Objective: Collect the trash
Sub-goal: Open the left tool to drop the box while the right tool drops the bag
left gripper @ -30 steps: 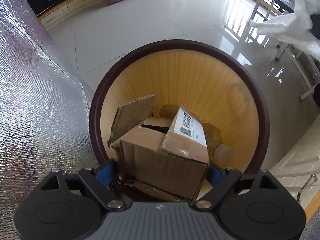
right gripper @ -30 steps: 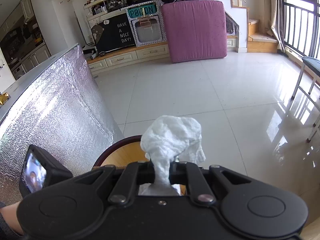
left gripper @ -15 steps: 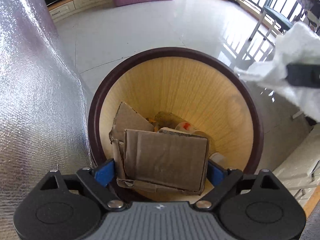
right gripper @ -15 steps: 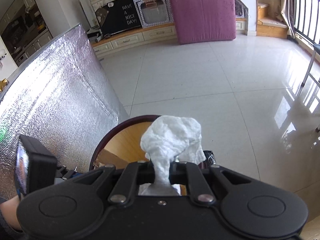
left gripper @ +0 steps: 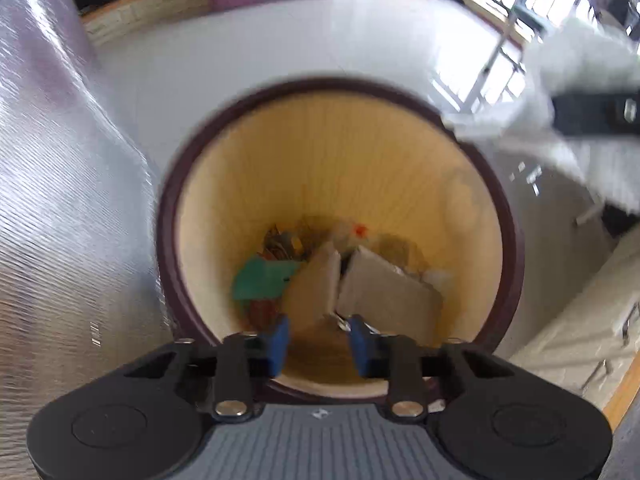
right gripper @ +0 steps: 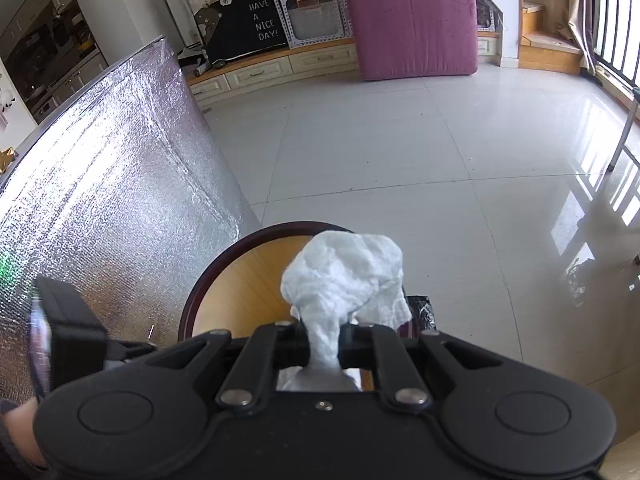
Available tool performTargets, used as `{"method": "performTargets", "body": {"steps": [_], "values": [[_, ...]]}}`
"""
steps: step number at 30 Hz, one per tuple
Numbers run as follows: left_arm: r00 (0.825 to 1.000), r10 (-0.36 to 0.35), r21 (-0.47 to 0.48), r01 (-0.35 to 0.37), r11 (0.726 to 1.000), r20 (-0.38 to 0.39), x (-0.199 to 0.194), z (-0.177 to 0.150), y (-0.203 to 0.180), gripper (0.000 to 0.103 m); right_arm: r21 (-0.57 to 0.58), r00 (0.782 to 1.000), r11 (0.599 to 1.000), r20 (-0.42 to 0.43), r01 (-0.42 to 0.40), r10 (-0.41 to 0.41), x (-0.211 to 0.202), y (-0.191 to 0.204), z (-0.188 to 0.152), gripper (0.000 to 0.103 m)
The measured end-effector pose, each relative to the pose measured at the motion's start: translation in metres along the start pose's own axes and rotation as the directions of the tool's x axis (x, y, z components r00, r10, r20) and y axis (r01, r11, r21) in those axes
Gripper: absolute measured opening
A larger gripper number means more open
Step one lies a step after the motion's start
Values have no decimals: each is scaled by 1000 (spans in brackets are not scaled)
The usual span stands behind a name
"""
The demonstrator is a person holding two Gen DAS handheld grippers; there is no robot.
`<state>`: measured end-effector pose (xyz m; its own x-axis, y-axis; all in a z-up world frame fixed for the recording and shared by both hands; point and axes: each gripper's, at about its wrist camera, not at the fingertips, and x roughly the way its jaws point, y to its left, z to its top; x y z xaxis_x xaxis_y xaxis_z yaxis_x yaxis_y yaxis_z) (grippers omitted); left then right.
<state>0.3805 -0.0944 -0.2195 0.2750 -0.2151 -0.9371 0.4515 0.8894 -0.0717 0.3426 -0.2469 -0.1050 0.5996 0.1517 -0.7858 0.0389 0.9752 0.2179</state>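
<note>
A round trash bin (left gripper: 508,248) with a dark brown rim and a yellow inside stands on the floor below me. A brown cardboard box (left gripper: 384,292) lies loose at its bottom among other trash, beside a green scrap (left gripper: 260,276). My left gripper (left gripper: 318,340) hangs over the bin's near rim, open and empty. My right gripper (right gripper: 323,344) is shut on a crumpled white tissue (right gripper: 344,272) and holds it over the bin's right rim (right gripper: 224,256). The tissue also shows at the upper right of the left wrist view (left gripper: 580,76).
A silver foil-covered panel (right gripper: 104,168) stands close on the left of the bin. White tiled floor (right gripper: 400,140) spreads beyond. A purple cushion (right gripper: 412,20) and low cabinets stand at the far wall. Chair legs (right gripper: 624,136) are on the right.
My left gripper has let go of the cardboard box, which has dropped to the bottom of the bin. The jaws have narrowed. My right gripper has moved closer over the bin with the tissue.
</note>
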Motion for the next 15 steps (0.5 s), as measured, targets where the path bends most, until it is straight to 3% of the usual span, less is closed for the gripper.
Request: {"method": "performTargets", "body": {"steps": [8,13,15], "values": [[998,-57,0,57,998,6,7,-5,-1,29,12,998,999,-37,-47,47,26,3,13,9],[999,-45,0,45,999,19,2,-4,0,30,-7,994,996,-74,-86,86,61,23,28,10],[999,-43,-8,43,999,19,1,-3,2,32,-6,993,994,-53,-106,105,71,28,34,18]]}}
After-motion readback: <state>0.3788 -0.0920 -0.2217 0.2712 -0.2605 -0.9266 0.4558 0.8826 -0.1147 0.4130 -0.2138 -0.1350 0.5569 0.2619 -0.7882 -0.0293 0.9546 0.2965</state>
